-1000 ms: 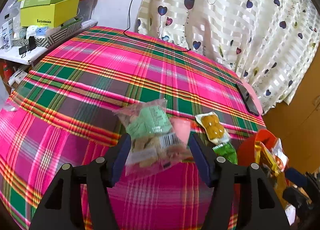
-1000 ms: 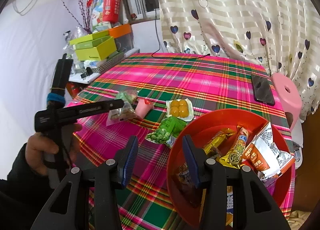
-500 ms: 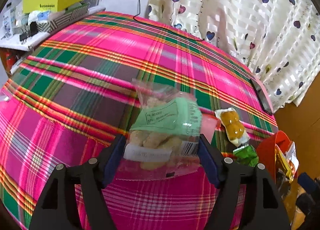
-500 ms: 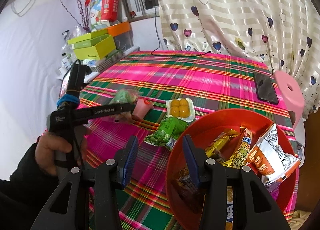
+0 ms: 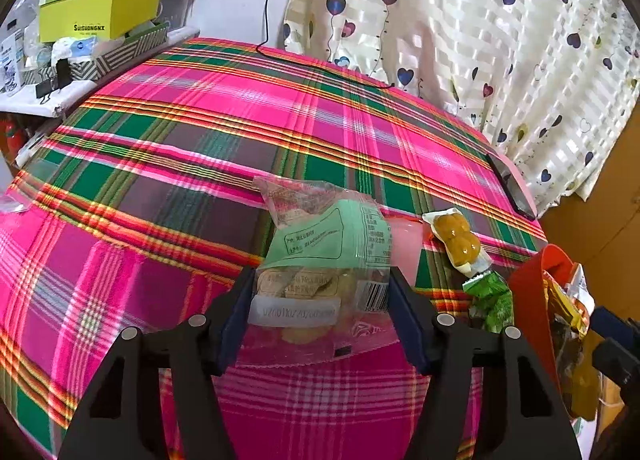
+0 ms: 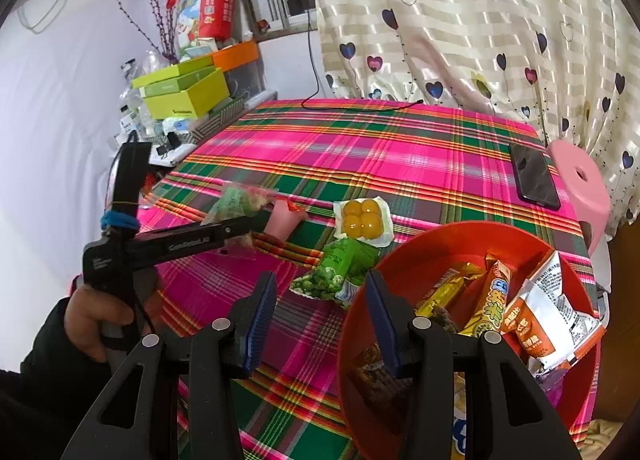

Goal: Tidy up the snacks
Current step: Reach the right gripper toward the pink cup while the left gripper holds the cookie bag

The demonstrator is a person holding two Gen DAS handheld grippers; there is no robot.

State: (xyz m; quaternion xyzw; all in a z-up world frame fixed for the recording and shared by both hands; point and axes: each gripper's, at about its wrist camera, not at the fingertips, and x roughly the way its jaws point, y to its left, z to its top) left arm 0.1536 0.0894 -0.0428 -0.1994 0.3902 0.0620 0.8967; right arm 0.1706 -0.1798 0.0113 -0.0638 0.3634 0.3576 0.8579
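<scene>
A clear snack bag [image 5: 320, 260] with a green label and pale cookies inside hangs just above the plaid tablecloth [image 5: 208, 140], and my left gripper [image 5: 320, 312] is shut on its lower half. The right wrist view shows that bag [image 6: 236, 200] from the side, with a hand [image 6: 100, 312] holding the left gripper. My right gripper [image 6: 320, 316] stands open with nothing pinched. Its right finger is at the near rim of the red bowl [image 6: 420, 236], which holds several snack packets. A pink jelly cup [image 6: 282, 218], a yellow four-ball pack [image 6: 362, 218] and a green pea packet [image 6: 340, 268] lie on the cloth.
A dark phone [image 6: 534, 176] lies near the table's far right edge, beside a pink stool [image 6: 580, 180]. Yellow-green boxes [image 6: 184, 96] and clutter fill a shelf at the far left. A black cable [image 6: 360, 106] runs along the back edge under the heart-print curtain.
The bag has tipped up off the cloth in the left gripper's hold, and the left gripper sits a little higher. The right gripper and the bowl have stayed put.
</scene>
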